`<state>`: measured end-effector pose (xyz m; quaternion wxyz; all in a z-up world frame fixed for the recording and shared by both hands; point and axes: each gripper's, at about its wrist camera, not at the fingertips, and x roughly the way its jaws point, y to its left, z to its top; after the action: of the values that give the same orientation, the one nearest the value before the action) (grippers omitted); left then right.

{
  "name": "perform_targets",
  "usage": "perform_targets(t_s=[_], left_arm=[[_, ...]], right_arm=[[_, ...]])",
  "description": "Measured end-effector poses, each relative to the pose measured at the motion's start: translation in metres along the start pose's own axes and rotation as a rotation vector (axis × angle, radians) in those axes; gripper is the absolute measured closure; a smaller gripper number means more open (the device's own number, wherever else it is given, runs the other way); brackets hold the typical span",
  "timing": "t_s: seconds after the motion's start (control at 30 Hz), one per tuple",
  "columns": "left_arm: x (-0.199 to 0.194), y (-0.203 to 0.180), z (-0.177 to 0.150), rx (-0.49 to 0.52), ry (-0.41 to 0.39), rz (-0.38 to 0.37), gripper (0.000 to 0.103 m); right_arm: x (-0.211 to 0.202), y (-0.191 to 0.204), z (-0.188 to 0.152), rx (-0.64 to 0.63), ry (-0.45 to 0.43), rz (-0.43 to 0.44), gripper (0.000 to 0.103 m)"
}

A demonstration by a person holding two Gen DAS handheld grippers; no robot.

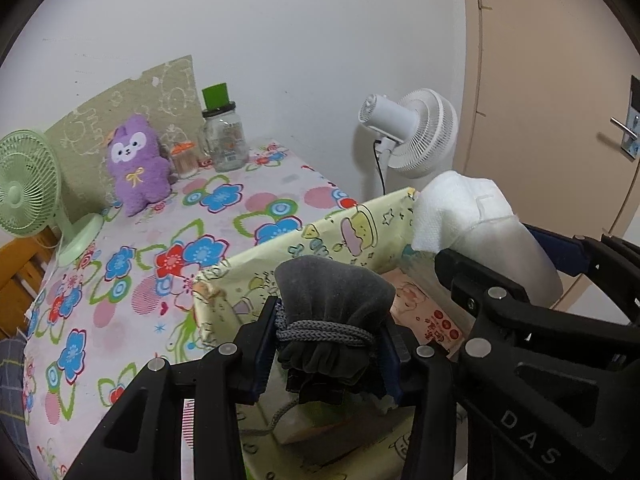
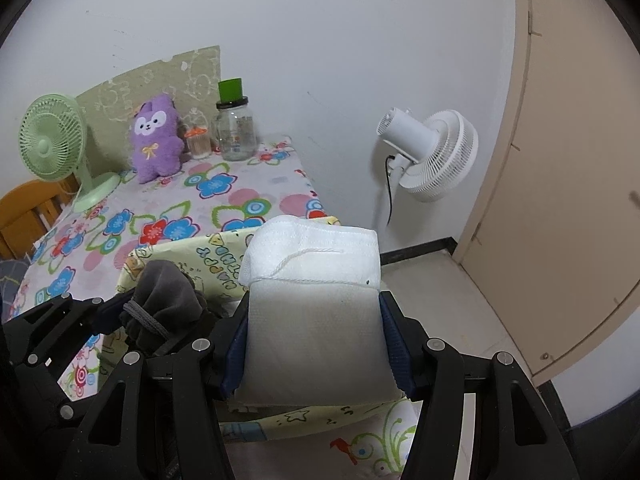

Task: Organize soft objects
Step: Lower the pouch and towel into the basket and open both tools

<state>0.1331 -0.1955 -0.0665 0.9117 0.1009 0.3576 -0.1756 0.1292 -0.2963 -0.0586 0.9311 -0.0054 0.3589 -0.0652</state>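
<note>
Holding both soft things over the box, you are in the middle of the job, as I judge it. Your left gripper (image 1: 328,344) is clamped on the grey drawstring pouch (image 1: 334,300), its pads pressing at the neck where the cord is tied. Your right gripper (image 2: 314,340) is clamped on the white padded pack (image 2: 316,312), one pad on each side of it. Both things hang above the yellow cartoon storage box (image 1: 256,256), which stands at the near right corner of the table with the flowered cloth (image 1: 132,264). The pouch is over the inside of the box; the pack is near its right wall.

Inside the box you can see a pink printed packet (image 1: 424,312), so something is already put away. Still to do, it seems: lower and release these two things. The purple plush toy (image 1: 138,164), far on the table against the wall, is also soft and perhaps waits for its turn.

Around it stand the green desk fan (image 1: 28,188) at the left, the glass jar with green lid (image 1: 222,136) and a small orange-capped container (image 1: 184,158). The white floor fan (image 2: 432,152) is at the right, off the table. Nothing blocks the box, but your two grippers are close together.
</note>
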Motion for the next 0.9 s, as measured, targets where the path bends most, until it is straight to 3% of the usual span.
perform_targets(t_s=[0.1,0.2,0.33,0.5,0.9], left_arm=[[0.003,-0.003,-0.001,0.018,0.002,0.008,0.051],[0.002,-0.004,0.000,0.029,-0.008,0.013,0.029],[0.001,-0.001,0.001,0.037,-0.014,0.023,0.021],[0.001,0.006,0.002,0.050,-0.016,0.056,0.014],[0.011,0.023,-0.005,0.040,0.026,0.061,0.012]], right_arm=[[0.004,-0.001,0.001,0.003,0.007,-0.003,0.041],[0.009,0.000,0.001,0.008,0.015,0.001,0.041],[0.014,0.003,0.003,0.011,0.017,0.013,0.041],[0.021,0.011,0.005,0.003,0.021,0.032,0.041],[0.040,0.031,0.003,-0.011,0.059,0.088,0.039]])
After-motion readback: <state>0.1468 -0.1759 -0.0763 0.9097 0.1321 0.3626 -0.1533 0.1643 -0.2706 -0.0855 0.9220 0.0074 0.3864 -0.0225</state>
